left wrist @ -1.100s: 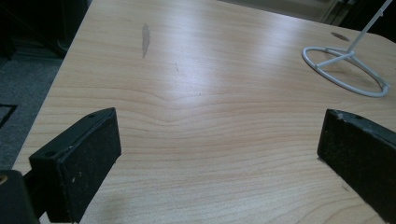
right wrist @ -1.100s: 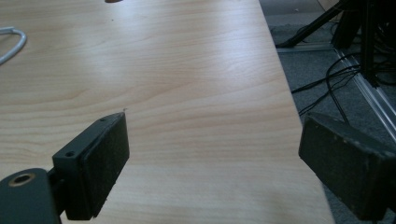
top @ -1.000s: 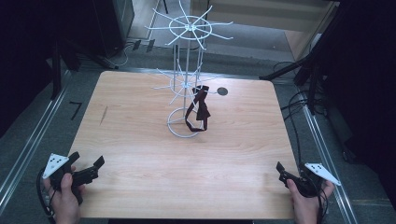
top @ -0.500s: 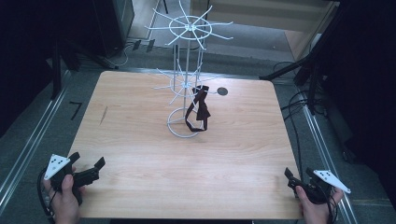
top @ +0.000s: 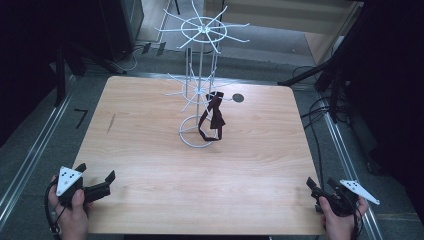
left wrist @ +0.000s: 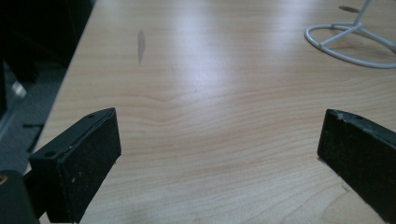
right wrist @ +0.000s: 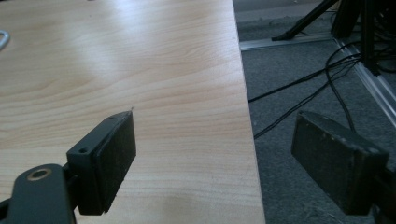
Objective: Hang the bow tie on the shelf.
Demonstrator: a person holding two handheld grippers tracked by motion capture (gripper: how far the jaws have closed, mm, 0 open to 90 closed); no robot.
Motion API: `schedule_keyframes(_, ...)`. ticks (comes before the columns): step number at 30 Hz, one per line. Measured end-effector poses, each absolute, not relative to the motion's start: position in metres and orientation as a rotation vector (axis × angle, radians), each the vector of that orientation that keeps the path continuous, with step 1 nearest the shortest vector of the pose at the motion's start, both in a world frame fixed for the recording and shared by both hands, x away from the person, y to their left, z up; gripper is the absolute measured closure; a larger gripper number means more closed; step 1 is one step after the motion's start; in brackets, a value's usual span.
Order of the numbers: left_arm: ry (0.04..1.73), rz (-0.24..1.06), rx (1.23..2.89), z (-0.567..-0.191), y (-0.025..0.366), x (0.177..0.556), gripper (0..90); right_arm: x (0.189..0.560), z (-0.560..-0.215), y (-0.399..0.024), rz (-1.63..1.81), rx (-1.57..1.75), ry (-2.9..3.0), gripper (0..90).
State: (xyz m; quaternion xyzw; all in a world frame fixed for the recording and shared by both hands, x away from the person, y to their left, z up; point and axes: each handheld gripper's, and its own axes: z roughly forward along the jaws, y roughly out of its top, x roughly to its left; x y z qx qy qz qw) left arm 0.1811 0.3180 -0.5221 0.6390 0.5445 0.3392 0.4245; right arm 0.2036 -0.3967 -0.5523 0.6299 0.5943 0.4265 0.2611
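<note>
**Now: both grippers wait at the near corners, strap hangs on the rack**

Right, we see the left gripper (top: 95,186) low at the near left corner of the wooden surface (top: 150,165), jaws spread wide with bare wood between them. Over on the other side, the right gripper (top: 316,192) sits at the near right corner. Its jaws stand wide too, though they have just been closing a little, and nothing lies between them; one jaw hangs over the wood, the other over the grey floor (right wrist: 308,107) past the edge.

Up the middle we have the white wire rack (top: 200,90), standing upright on its ring base. A dark strap (top: 214,117) dangles from one of its lower arms, drooping to just above the ring. It is well apart from both grippers. A small dark round spot (top: 238,98) sits on the wood just beside the rack, on the far right of it.

From the left gripper view, we catch the ring base (left wrist: 348,44) far off at the upper right.
</note>
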Motion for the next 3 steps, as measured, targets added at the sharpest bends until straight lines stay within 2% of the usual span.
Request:
schedule_keyframes(1,1.376,0.875,1.599,-0.5221,0.3164,0.1811,0.0,0.2049,-0.5527,-0.3946,1.120,1.743,1.602,17.6)
schedule_keyframes(3,1.379,0.891,1.601,-0.5221,0.3154,0.1808,0.1,0.2052,-0.5531,-0.3945,1.112,1.780,1.590,17.7)
